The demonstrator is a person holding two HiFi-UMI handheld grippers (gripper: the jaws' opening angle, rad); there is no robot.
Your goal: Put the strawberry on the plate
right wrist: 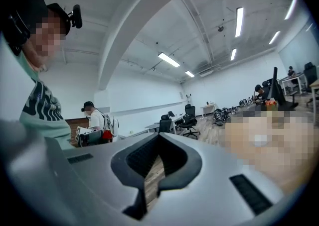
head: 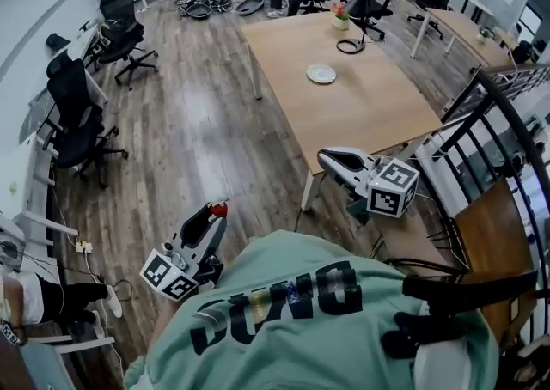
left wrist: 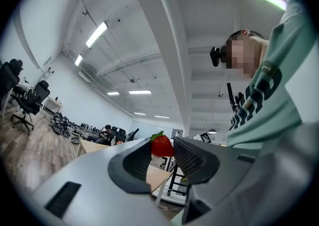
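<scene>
Your left gripper (head: 213, 218) pinches the strawberry (left wrist: 162, 146) at the jaw tips, exposed for release onto the distant plate (head: 321, 74). Your right gripper (head: 326, 159), jaws together, carries nothing.

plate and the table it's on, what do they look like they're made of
Plate: probably glazed ceramic, though melamine is possible. It is plain white with a soft sheen and a raised rim.
Table: wood or wood-look laminate with a matte finish. The top is an even pale tan with no glare. Its thin white legs look like painted metal.
</scene>
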